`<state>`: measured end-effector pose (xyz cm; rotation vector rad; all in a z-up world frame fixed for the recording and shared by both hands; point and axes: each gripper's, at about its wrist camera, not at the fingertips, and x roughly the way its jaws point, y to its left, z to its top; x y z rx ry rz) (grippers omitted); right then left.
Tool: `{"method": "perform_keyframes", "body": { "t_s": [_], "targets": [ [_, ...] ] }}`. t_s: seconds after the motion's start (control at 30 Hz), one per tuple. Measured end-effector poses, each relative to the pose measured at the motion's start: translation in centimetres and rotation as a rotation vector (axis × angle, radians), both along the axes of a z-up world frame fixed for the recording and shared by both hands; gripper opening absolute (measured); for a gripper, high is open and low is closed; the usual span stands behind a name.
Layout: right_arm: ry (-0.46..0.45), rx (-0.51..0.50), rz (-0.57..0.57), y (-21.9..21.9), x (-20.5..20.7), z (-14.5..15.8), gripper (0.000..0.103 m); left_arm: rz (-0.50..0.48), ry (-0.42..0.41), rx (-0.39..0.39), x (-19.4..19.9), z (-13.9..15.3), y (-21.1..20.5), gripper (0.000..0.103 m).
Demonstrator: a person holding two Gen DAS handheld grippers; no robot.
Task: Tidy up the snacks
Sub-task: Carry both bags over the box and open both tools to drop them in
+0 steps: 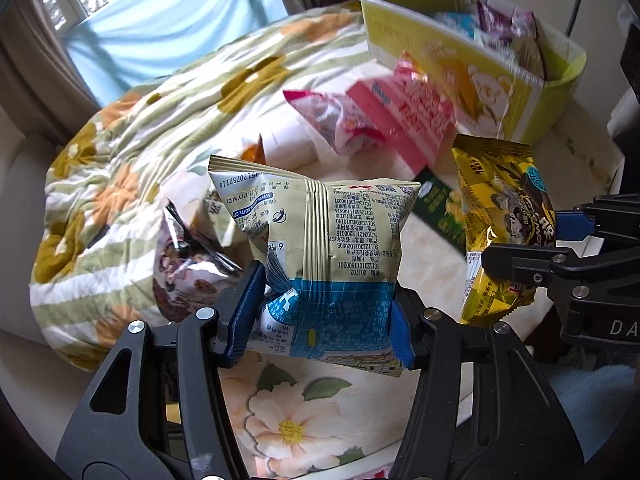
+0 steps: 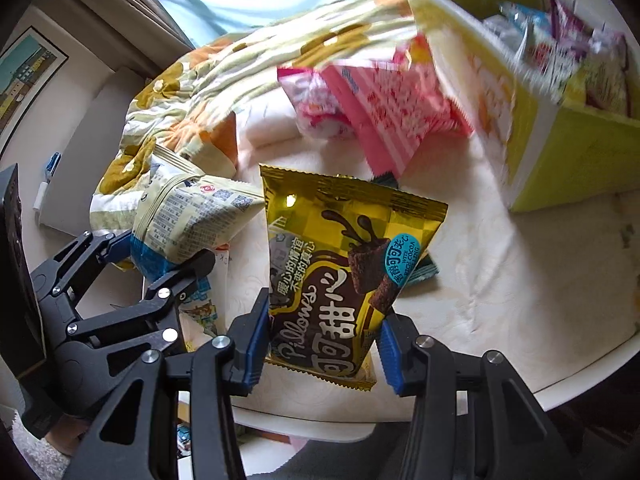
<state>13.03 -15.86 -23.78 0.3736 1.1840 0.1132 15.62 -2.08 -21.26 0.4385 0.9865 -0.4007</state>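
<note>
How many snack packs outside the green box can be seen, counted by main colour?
Beige and blue: 1, the pack in the left gripper.
Gold: 1, the pack in the right gripper.
Pink: 2, a pouch and a striped pack by the box.
Dark green: 1, a pack lying flat.
Brown patterned: 1, a pack on the left.
Total: 6

Your floral quilt (image 1: 132, 152) lay bunched along the bed's far-left edge, orange and mustard blooms on green-white stripes. Pale blue curtain (image 1: 168, 12) hung behind it, brown drape (image 1: 28, 64) to its left. A framed picture (image 2: 28, 76) leaned on the wall. Floral cloth (image 1: 288, 420) covered the near edge.
</note>
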Motion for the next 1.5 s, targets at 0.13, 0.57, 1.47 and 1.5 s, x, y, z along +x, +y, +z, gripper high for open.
{"method": "perform_keyframes", "body": {
  "t_s": [0.13, 0.57, 1.47, 1.5],
  "targets": [
    [-0.071, -0.044, -0.017, -0.6, -0.8, 2.8, 0.044, 0.018, -0.021, -0.080, 0.6, 2.9, 0.3, 0.052],
    [-0.279, -0.128, -0.066, -6.0, -0.5, 12.1, 0.044, 0.014, -0.124, -0.207, 3.5, 12.5, -5.0, 0.052],
    [-0.321, -0.135, -0.007, -27.8, 12.9, 14.1, 0.044, 0.190, 0.072, -0.328, 21.4, 6.5, -29.7, 0.054],
    [-0.317, -0.130, -0.003, -28.3, 13.2, 13.9, 0.044, 0.194, 0.073, -0.327, 21.9, 6.1, -29.8, 0.057]
  ]
}}
